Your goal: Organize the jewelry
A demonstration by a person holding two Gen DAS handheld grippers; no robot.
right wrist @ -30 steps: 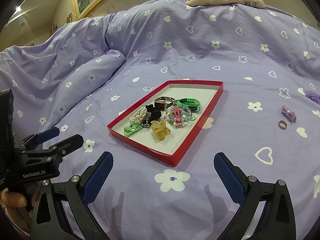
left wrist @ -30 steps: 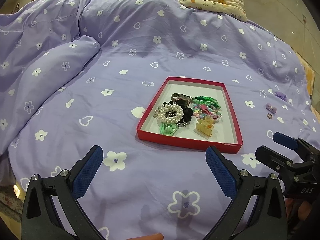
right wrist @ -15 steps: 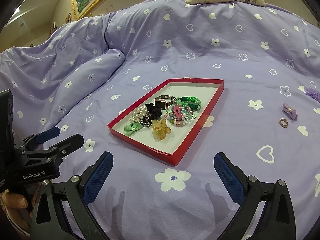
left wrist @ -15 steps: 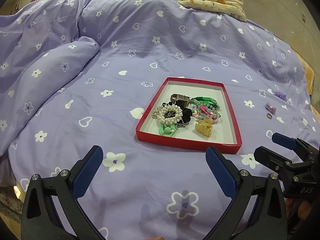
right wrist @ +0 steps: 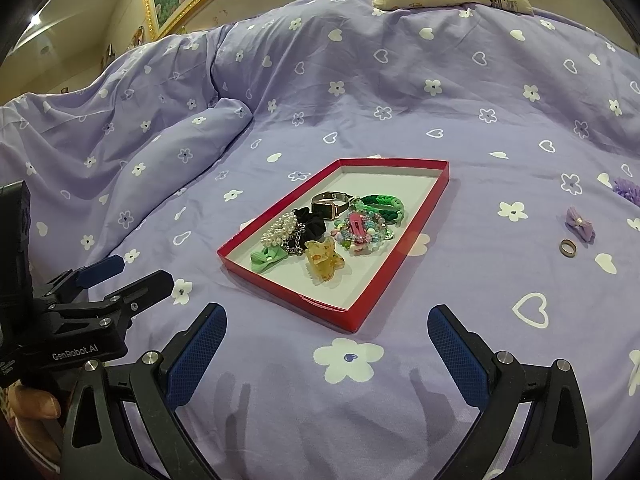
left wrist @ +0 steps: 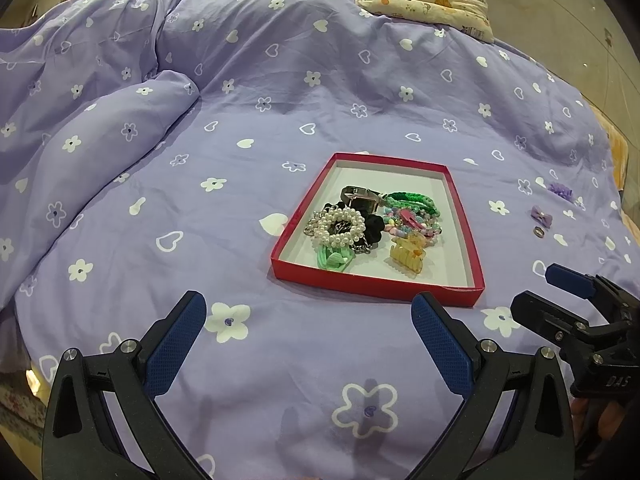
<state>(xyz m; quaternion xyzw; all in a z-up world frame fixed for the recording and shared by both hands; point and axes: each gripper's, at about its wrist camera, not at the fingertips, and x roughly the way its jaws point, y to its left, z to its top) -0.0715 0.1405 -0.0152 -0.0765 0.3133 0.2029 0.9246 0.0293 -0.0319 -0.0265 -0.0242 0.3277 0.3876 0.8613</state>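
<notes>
- Nearest the cameras, the left tool (left wrist: 308, 332) and right tool (right wrist: 326, 340) hover spread wide and empty above the bed (right wrist: 360, 400).
- Beyond, the red tray (right wrist: 362, 312) holds heaped jewelry.
- Right of it, a ring (right wrist: 568, 247) lies loose: small, hard, likely slippery on soft bedding; best pinched across its rim.
- Just past it, the soft purple bow (right wrist: 580, 224) should squash easily.

Red tray (right wrist: 362, 310) piled with jewelry (right wrist: 326, 230), ring (right wrist: 568, 247) and purple bow (right wrist: 580, 224) lying outside on the bedspread

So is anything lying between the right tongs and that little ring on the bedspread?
Nothing visible. Only bare purple bedspread lies between the open right tongs and the ring; the purple bow sits just beyond it.
</notes>
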